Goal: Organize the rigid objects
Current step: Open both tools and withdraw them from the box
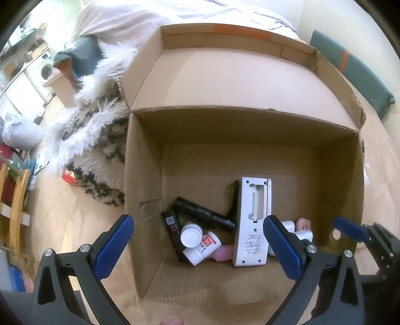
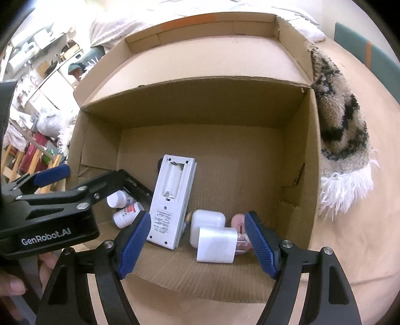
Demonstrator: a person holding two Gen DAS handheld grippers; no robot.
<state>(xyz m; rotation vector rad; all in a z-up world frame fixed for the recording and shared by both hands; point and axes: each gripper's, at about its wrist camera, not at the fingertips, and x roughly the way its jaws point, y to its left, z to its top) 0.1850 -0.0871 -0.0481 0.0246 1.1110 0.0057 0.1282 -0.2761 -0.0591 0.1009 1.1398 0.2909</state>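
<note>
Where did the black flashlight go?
The black flashlight lies on the floor of the cardboard box, seen in the left wrist view, between the white remote and the white pill bottles.

**Inspector A:** Lighting on both views?

**Inspector B:** Soft, even, warm indoor light. The bedding [image 1: 200, 15] far beyond the jaws is overexposed, nearly white. The cardboard box [image 1: 250, 120] casts shade down its far inner wall; the floor of it between the jaws is dimmer.

**Inspector A:** Sharpness?

**Inspector B:** Fair between the jaws; label print on the white remote [image 2: 172, 202] is unreadable. Strong fisheye bending outward, black vignette at every corner. The shelving [image 2: 37, 57] left of the jaws is smeared and hazy.
</note>
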